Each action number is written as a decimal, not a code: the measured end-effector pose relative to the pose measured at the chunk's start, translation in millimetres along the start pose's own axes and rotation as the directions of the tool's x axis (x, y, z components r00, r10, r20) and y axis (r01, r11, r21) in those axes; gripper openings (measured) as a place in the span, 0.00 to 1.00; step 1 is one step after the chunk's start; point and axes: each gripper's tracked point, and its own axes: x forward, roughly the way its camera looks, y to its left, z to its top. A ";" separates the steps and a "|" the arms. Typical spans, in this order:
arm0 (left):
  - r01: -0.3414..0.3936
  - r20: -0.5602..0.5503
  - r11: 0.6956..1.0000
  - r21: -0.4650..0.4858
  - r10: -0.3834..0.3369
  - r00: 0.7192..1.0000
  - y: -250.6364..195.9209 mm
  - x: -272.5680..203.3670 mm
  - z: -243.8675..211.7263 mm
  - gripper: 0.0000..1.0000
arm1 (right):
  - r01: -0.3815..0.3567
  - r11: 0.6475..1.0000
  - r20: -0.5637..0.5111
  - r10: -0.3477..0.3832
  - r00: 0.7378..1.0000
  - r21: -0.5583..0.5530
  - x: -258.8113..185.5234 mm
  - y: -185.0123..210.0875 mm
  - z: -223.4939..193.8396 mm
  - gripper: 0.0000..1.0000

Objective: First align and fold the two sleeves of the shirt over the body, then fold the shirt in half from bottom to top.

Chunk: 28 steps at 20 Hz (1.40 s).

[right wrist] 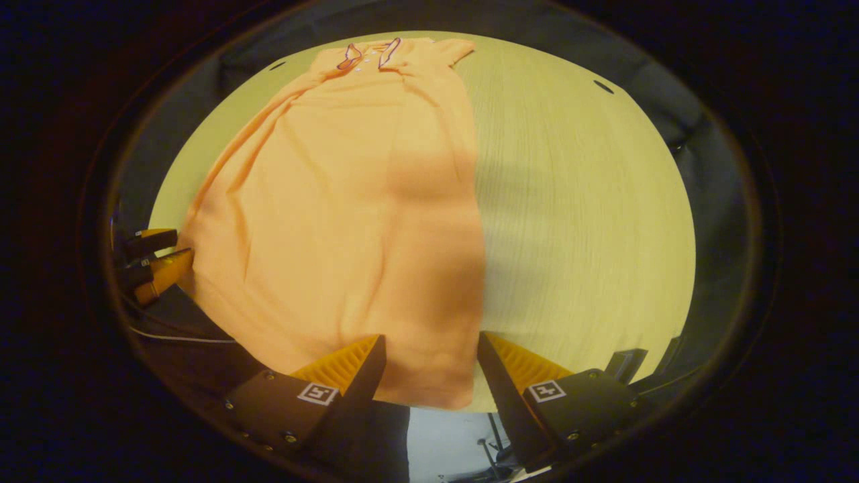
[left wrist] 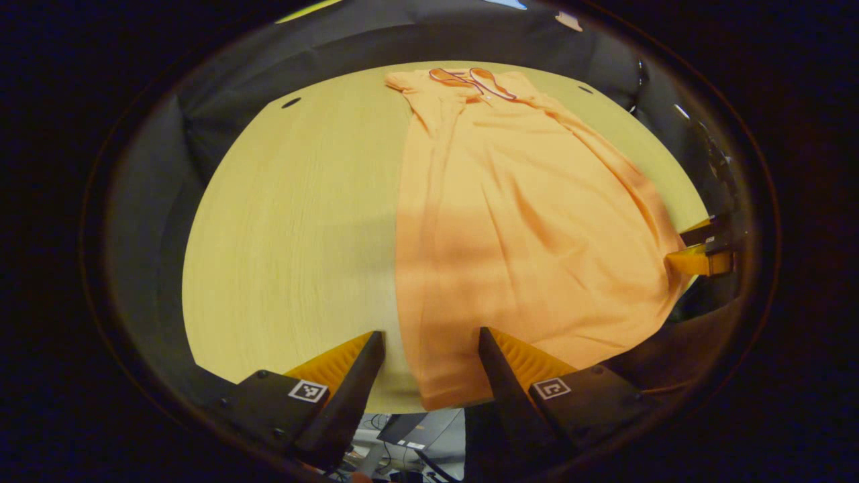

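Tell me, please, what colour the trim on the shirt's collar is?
The collar trim is dark, purplish red against the orange shirt; the left gripper view shows it best.

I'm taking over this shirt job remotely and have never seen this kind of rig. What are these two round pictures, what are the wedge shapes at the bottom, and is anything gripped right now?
No robot arm here: a person holds a pair of two-finger tongs in each hand, and a fisheye camera rides on each, looking forward along its fingers. The wedges at the bottom are that camera's own fingers.

In the left gripper view, the left tongs stand open over the near left corner of the orange shirt. The right tongs also show at that view's right edge. In the right gripper view, the right tongs stand open over the near right corner.

The shirt lies flat on a pale wooden table, collar at the far end, hem nearest you. Both sides look already folded in. Nothing is gripped yet.
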 end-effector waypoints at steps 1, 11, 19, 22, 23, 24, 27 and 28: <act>-0.002 -0.014 1.000 0.000 0.002 1.000 -0.5 0.6 -0.3 0.95 | -0.001 1.000 -0.007 0.001 1.000 0.004 -0.1 -0.2 0.5 0.87; 0.032 -0.090 0.999 -0.035 -0.035 0.995 -12.0 8.2 10.4 0.77 | 0.010 1.000 -0.143 -0.007 0.990 0.018 1.5 0.6 2.0 0.90; 0.020 -0.070 0.999 -0.048 -0.024 0.997 -13.9 13.0 23.8 0.06 | 0.027 0.996 -0.126 -0.017 0.992 0.079 1.2 -6.8 4.3 0.12; 0.028 -0.058 0.998 -0.048 -0.031 0.998 -14.7 11.6 26.9 0.07 | 0.010 0.997 -0.095 -0.003 0.995 0.072 0.2 -0.8 8.3 0.01; 0.024 -0.055 0.999 -0.048 -0.027 0.998 -14.0 10.6 27.3 0.06 | 0.009 0.997 -0.092 -0.002 0.996 0.080 0.1 -1.3 7.0 0.00; 0.015 -0.051 0.999 -0.046 -0.018 0.999 -11.7 10.1 28.0 0.07 | -0.007 0.996 -0.084 0.015 0.996 0.094 1.0 0.8 8.8 0.00; 0.010 -0.026 0.999 -0.048 -0.011 1.000 -10.6 1.4 39.9 0.06 | -0.041 0.988 -0.062 0.051 0.997 0.148 -8.2 3.5 20.6 0.00; 0.013 -0.018 0.998 -0.056 -0.014 1.000 -9.6 -1.7 45.0 0.06 | -0.045 0.987 -0.049 0.053 0.997 0.155 -12.0 1.5 26.9 0.00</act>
